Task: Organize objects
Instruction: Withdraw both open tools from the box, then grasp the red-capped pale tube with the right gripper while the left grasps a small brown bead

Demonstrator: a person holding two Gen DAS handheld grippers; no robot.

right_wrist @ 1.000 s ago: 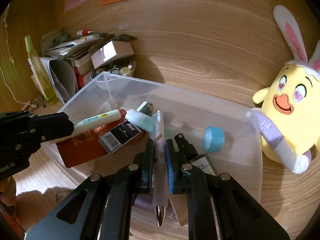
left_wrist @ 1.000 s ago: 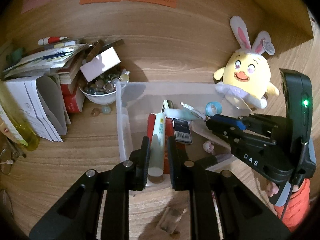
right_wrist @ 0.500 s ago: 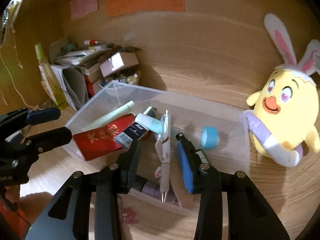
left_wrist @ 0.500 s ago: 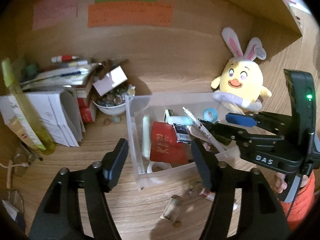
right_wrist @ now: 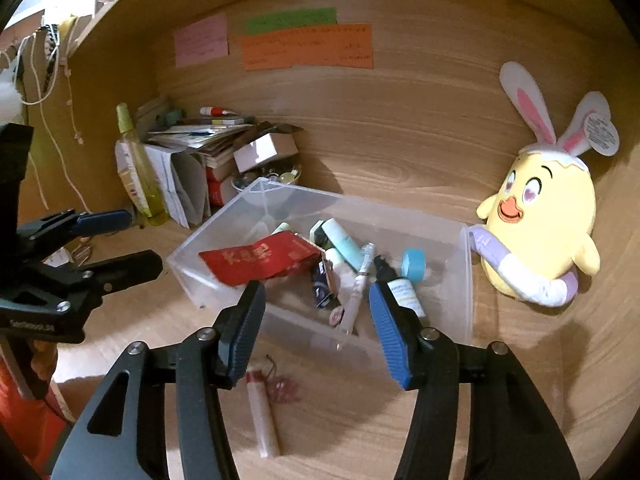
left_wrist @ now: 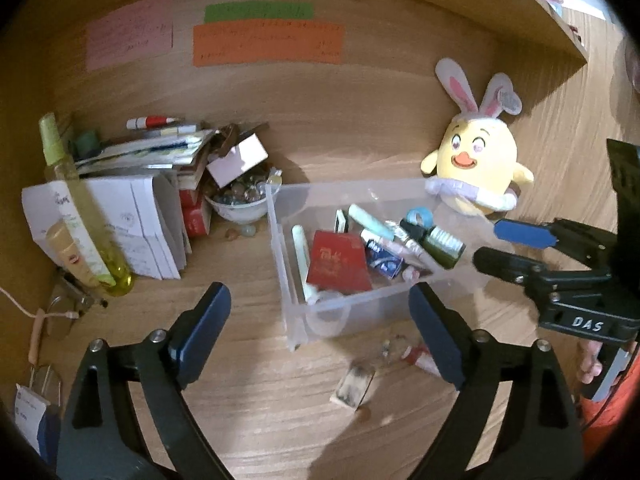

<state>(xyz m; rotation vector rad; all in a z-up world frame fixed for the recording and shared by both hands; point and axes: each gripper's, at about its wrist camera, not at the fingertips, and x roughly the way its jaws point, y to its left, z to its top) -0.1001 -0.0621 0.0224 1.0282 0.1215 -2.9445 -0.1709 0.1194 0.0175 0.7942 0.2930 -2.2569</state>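
Both grippers, left gripper (left_wrist: 320, 328) and right gripper (right_wrist: 316, 330), spread apart and empty over clear plastic bin (left_wrist: 276, 240) collecting clutter; small tube (right_wrist: 262, 416) on wooden tabletop (left_wrist: 248, 400) likely next.

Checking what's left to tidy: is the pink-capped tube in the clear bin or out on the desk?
Out. The pink-capped tube lies flat on the wooden desk, in front of the clear bin, below the right hand-held gripper.

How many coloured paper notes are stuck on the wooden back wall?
3: a pink note on the left, a green note to its right, and a wide orange note directly below the green one. None looks hidden.
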